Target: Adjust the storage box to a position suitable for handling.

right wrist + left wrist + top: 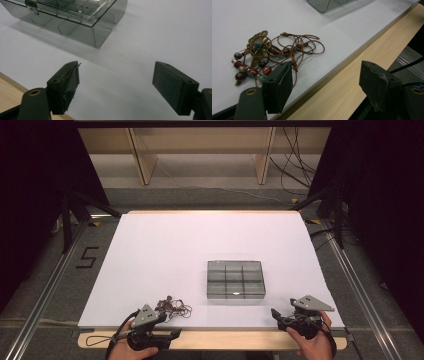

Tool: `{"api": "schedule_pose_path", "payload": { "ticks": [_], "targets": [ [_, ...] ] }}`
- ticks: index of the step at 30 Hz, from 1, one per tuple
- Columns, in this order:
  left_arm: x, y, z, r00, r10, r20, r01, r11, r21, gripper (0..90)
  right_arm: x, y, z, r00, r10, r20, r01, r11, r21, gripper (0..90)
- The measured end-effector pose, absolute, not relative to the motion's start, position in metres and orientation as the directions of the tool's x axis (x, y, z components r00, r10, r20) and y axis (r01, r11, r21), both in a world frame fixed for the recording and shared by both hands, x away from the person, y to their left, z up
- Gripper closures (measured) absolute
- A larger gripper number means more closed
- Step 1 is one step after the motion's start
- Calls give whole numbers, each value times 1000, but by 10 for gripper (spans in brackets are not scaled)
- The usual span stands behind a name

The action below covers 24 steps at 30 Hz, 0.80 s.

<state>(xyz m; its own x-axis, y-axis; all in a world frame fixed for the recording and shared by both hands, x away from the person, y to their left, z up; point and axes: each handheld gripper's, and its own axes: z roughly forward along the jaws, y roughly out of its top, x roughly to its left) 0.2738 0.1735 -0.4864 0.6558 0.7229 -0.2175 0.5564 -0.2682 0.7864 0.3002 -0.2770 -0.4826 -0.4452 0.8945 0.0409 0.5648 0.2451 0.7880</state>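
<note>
Necklace (172, 308) on table's (165, 255) near edge, compartment box (235, 279) right, behind

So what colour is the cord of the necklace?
Brown; the cord shows best in the left gripper view.

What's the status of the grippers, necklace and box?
Left gripper open, empty, beside beaded necklace. Right gripper open, empty, facing the closed clear box. Nothing between.
</note>
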Motion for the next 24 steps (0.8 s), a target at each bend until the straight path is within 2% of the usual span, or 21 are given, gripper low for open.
{"api": "schedule_pose_path", "payload": {
  "ticks": [1,2,7,8,10,12,13,14,16,17,18,19,20,21,22,23,24],
  "targets": [
    [275,175,-486,663,723,-195,547,-290,785,263,300,-278,-482,-444,895,40,567,246,786,231],
    [275,173,-486,653,725,-218,554,-261,791,263,301,-278,-482,-437,899,32,565,247,787,238],
    [277,173,-486,653,728,-210,548,-262,794,265,303,-280,-482,-431,902,30,555,240,796,259],
    [278,173,-486,663,720,-207,537,-263,802,267,300,-279,-480,-404,913,63,588,206,782,263],
    [280,173,-484,663,721,-200,533,-268,803,278,305,-283,-482,-425,905,20,550,240,800,274],
    [283,171,-482,662,722,-201,532,-265,804,288,306,-281,-481,-395,917,62,576,194,794,292],
    [284,169,-482,655,726,-209,541,-257,801,290,308,-281,-480,-400,915,61,572,197,796,308],
    [286,169,-481,659,727,-194,535,-270,801,297,312,-285,-480,-427,904,18,547,242,801,317],
    [289,167,-480,681,711,-176,513,-292,807,331,313,-282,-480,-393,917,62,586,198,785,342],
    [290,166,-479,682,712,-168,513,-302,803,345,318,-284,-481,-419,907,37,556,224,800,356],
    [291,164,-479,681,712,-172,508,-290,811,360,317,-282,-479,-395,917,59,584,201,787,362],
    [292,162,-479,680,713,-174,510,-289,810,384,321,-285,-480,-416,909,33,549,222,806,381],
    [293,161,-478,686,709,-163,502,-300,811,411,322,-286,-479,-413,910,25,554,230,800,411],
    [295,160,-478,689,708,-155,495,-304,814,442,325,-286,-479,-410,912,10,545,236,805,429],
    [297,159,-477,699,701,-137,480,-319,817,485,324,-284,-477,-382,923,43,577,202,792,457],
    [299,158,-477,694,707,-138,483,-314,817,516,329,-287,-478,-408,913,-8,538,247,806,493],
    [302,159,-477,697,706,-129,482,-327,813,550,330,-287,-478,-406,914,7,551,239,800,514]
  ]
}}
